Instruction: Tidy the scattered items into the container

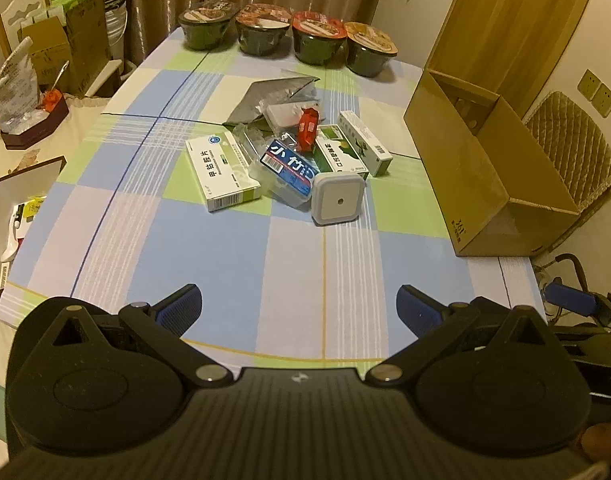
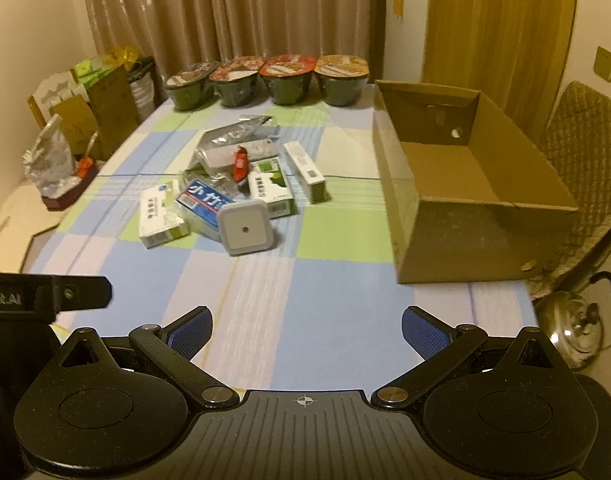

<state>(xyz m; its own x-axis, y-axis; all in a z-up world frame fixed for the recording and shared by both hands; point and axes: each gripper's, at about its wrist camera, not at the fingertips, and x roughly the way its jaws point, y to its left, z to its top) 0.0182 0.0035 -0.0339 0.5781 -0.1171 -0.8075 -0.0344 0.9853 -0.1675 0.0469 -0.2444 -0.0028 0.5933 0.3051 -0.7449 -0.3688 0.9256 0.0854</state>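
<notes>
While nothing has yet gone into the cardboard box (image 2: 465,184), which appears empty at the desk's (image 2: 325,312) right edge, the task seems at its very start. The left gripper (image 1: 299,304) and right gripper (image 2: 307,326) hover over the near edge, jaws spread wide and holding nothing. The pile (image 2: 241,196) of packets lies mid-desk, left of the box; reaching the nearest, a grey square block (image 2: 245,228), looks the likely next move. Overlapping items hide each other's edges.

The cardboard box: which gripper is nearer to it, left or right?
Right, by a little. The right gripper is open, with the box just ahead on its right. The left gripper, also open, sits further left of the box.
</notes>
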